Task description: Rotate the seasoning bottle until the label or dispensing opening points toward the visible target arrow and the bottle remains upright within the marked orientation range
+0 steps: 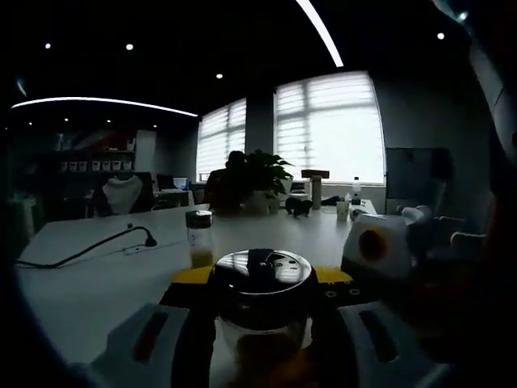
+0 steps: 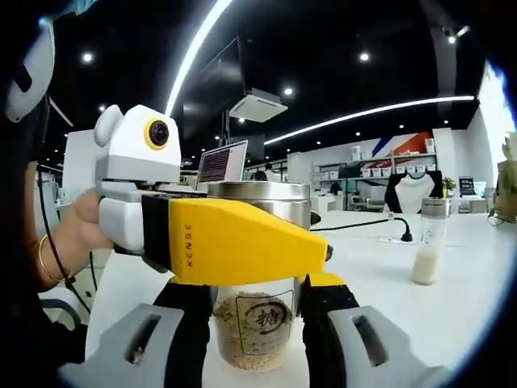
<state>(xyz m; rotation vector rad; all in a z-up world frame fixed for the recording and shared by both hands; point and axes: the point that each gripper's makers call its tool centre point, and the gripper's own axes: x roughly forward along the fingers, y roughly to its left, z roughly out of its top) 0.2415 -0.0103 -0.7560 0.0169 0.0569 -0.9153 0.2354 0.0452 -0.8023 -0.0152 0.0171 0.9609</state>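
A: On the white counter (image 2: 477, 267), where is the seasoning bottle (image 2: 257, 319) sitting?
B: Upright, between the right gripper (image 2: 257, 356)'s fingers (image 2: 187, 323), label facing the camera.
A: Are those fingers clamping it?
B: They are pressing both sides of the glass. The left gripper (image 2: 226, 242) is closing its yellow fingers on the steel lid (image 1: 261, 271).
A: Anything nearby?
B: A second shaker (image 2: 430, 240) is standing well apart.
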